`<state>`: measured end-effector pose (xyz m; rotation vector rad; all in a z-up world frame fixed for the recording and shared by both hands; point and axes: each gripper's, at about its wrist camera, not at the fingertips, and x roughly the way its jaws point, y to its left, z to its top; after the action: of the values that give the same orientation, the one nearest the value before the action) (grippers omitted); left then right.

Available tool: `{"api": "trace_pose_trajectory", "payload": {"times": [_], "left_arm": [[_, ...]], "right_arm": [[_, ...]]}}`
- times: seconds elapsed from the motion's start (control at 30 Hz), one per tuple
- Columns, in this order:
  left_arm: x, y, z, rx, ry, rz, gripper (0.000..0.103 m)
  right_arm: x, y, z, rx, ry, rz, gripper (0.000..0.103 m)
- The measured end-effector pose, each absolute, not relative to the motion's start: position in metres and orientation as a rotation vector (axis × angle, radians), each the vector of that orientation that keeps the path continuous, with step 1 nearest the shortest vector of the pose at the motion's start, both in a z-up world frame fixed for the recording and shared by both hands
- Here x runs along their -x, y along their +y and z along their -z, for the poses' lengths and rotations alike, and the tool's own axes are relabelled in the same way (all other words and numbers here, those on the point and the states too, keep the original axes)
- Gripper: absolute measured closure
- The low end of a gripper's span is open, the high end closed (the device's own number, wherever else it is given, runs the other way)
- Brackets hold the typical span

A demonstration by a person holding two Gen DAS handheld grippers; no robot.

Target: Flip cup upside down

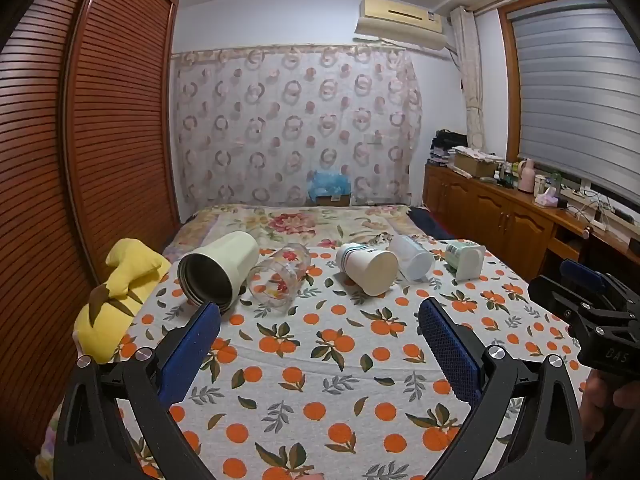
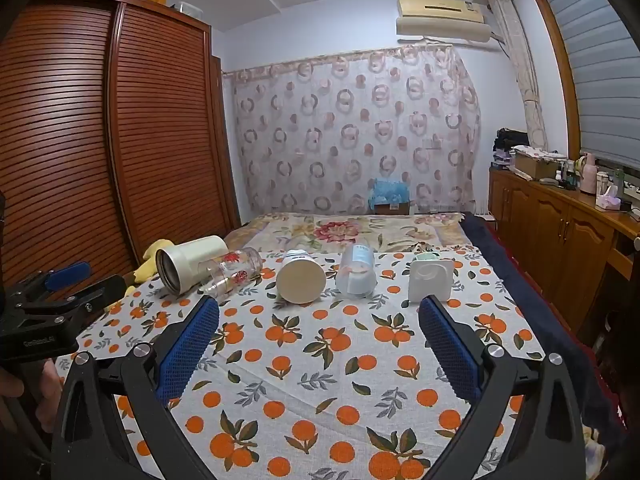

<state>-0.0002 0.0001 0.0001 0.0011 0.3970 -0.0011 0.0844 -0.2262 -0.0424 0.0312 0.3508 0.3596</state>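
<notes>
Several cups lie on their sides in a row on the orange-print cloth (image 1: 320,360). From the left: a cream steel-lined cup (image 1: 218,268) (image 2: 188,264), a clear floral glass (image 1: 280,280) (image 2: 232,274), a white cup with a striped band (image 1: 368,268) (image 2: 301,277), a translucent cup (image 1: 412,258) (image 2: 356,274), and a square-based green and white cup (image 1: 466,260) (image 2: 431,280). My left gripper (image 1: 320,308) is open and empty, short of the row. My right gripper (image 2: 318,306) is open and empty, also short of the row.
A yellow plush toy (image 1: 120,296) lies at the bed's left edge beside the brown slatted wardrobe (image 1: 100,140). A wooden cabinet (image 1: 500,208) with clutter runs along the right wall. The other gripper shows at the frame edge in each view (image 1: 592,312) (image 2: 48,304).
</notes>
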Motion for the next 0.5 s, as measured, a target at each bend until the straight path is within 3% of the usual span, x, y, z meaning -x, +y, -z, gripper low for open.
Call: {"api": "trace_pose_trajectory", "payload": {"times": [0.5], "left_arm": [[0.0001,0.0001,0.0,0.001,0.398,0.002,0.007]], "right_arm": [[-0.0843,-0.2264,0.0425,-0.034,0.353,-0.361,0.002]]}}
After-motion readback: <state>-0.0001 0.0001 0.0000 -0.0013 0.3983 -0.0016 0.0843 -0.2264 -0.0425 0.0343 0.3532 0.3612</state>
